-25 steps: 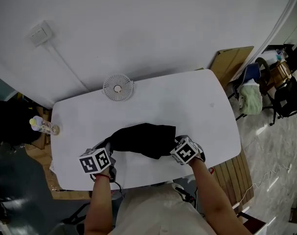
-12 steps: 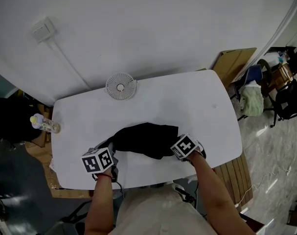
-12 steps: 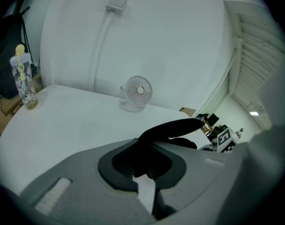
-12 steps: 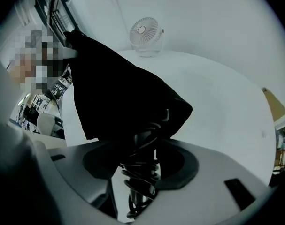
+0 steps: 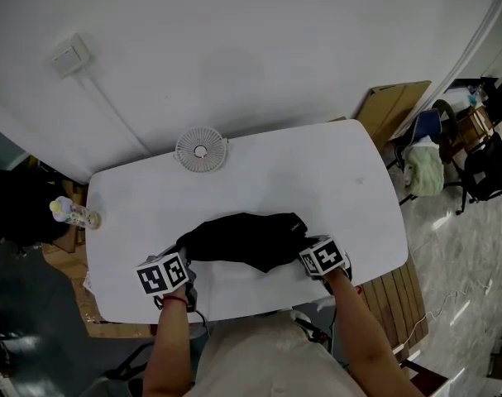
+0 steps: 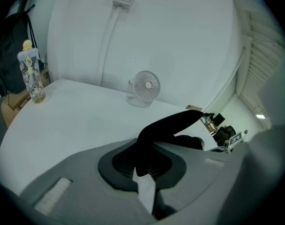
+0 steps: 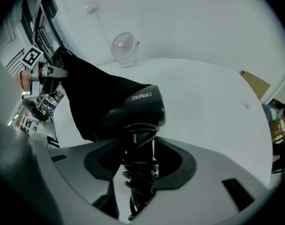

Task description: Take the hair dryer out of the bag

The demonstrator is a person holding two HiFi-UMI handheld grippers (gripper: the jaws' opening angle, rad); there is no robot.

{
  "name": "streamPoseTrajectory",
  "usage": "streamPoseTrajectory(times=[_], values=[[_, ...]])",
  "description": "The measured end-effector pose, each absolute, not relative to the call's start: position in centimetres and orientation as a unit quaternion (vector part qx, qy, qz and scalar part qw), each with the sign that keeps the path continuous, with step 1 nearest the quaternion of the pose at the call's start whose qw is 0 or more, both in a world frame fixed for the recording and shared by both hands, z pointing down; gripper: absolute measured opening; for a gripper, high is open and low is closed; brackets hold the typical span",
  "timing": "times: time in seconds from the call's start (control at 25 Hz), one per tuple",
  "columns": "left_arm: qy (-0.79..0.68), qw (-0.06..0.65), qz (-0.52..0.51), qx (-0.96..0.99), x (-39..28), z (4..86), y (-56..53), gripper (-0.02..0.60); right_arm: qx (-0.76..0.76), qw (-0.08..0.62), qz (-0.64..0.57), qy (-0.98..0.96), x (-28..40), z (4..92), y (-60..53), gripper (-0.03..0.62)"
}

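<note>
On the table (image 5: 259, 164): black bag (image 5: 242, 240), near the front edge.
Bag: soft and lumpy, left corner lifted up, mouth at the right end.
Left gripper (image 6: 144, 170): at the bag's left end; fingers shut tight on a fold of the bag's cloth.
Right gripper (image 7: 138, 149): at the bag's right end, pointing steeply down; fingers narrow, just been closing, now round the handle of the dryer (image 7: 135, 109) and touching it on both sides.
Dryer: black, head poking out of the bag's mouth, back part still under the cloth; handle with curly cord wound on it, hanging down between the right fingers.
Fan (image 5: 201, 149): small, white, upright at the far edge of the table, well apart from the bag.
Bottle (image 5: 73, 214): clear with a yellow top, at the table's left edge, far from the bag.
Socket (image 5: 69, 55): on the white wall behind the table, cable running down from it.
</note>
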State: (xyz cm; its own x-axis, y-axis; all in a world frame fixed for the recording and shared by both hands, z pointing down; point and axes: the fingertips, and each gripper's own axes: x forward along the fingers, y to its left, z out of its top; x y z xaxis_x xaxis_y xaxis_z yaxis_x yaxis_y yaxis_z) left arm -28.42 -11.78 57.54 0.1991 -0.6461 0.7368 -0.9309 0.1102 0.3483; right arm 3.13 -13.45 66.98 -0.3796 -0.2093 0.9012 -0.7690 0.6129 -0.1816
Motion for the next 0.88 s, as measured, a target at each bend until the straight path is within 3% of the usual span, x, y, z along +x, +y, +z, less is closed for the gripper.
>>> streamPoseTrajectory(times=[0.56,0.76,0.8,0.88], values=[[-0.625,0.421,0.173,0.634,-29.1,57.7,-11.6,0.025,0.466,0.360,0.391,-0.708,10.1,66.8,-15.0,0.196],[-0.631,0.406,0.163,0.641,-29.2,56.9,-11.5,0.028,0.478,0.357,0.392,-0.701,10.5,66.7,-14.8,0.198],[-0.630,0.399,0.165,0.646,-29.1,56.6,-11.6,0.041,0.480,0.356,0.392,-0.700,10.5,66.7,-14.8,0.197],[-0.629,0.375,0.183,0.657,-29.0,55.8,-11.8,0.177,0.485,0.352,0.394,-0.697,10.4,66.7,-14.9,0.196]])
